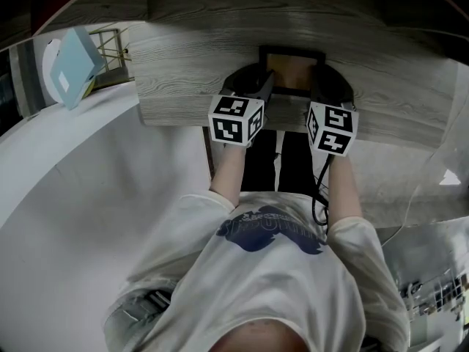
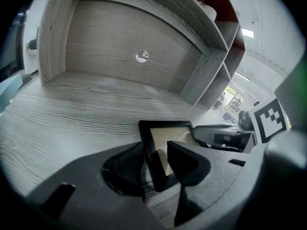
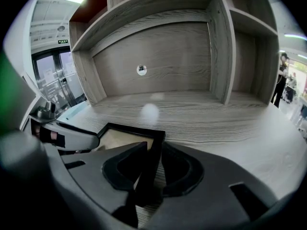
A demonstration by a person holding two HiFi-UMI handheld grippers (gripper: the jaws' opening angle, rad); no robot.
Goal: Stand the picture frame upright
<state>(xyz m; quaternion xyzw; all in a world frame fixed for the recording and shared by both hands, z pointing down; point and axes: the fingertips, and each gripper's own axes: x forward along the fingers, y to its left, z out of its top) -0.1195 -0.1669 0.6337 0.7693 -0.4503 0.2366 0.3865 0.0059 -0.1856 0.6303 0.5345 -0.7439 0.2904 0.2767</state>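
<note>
A black picture frame (image 1: 292,70) with a tan inside lies flat on the grey wood desk (image 1: 183,72), close to its front edge. My left gripper (image 1: 253,88) is at the frame's left side. In the left gripper view the frame's left rail (image 2: 152,152) runs between the jaws of the left gripper (image 2: 156,161), which stand wide with a sliver of tan showing beside the rail. My right gripper (image 1: 322,88) is at the frame's right side. In the right gripper view the right gripper (image 3: 151,166) has both pads against the frame's right rail (image 3: 152,150).
The desk has a hutch of wooden shelves behind the frame, and its back panel (image 3: 158,56) has a round cable hole (image 2: 142,56). A pale blue object (image 1: 77,64) sits off the desk's left end. A person (image 3: 282,78) stands far off to the right.
</note>
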